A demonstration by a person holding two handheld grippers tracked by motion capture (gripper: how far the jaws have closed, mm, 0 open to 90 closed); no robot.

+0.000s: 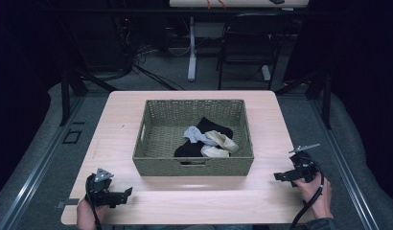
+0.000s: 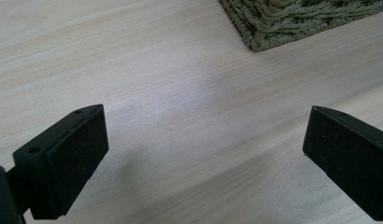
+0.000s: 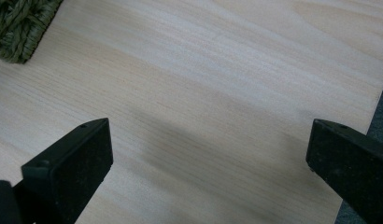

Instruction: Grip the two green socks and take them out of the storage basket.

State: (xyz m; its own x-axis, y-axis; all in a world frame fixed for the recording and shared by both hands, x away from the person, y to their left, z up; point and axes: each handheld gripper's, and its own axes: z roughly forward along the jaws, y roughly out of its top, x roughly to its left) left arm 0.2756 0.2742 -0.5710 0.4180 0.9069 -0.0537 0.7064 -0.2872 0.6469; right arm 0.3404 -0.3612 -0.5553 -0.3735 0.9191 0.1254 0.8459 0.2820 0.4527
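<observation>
A green woven basket (image 1: pixel 151 115) sits in the middle of the light wooden table (image 1: pixel 118 120). Inside it lies a heap of socks (image 1: pixel 206 139): black, pale grey and beige ones tangled together. My left gripper (image 1: pixel 127 192) rests near the table's front left, jaws wide apart over bare wood (image 2: pixel 206 126), with a basket corner (image 2: pixel 273 28) ahead. My right gripper (image 1: pixel 277 176) is at the front right near the table's edge, open too (image 3: pixel 208 140), with a basket corner (image 3: pixel 17 28) at upper left.
A dark folding chair (image 1: pixel 247 43) and a white desk leg (image 1: pixel 191 48) stand beyond the table. Grey floor padding borders the table on both sides. The table's right edge (image 3: pixel 379 107) lies close to my right gripper.
</observation>
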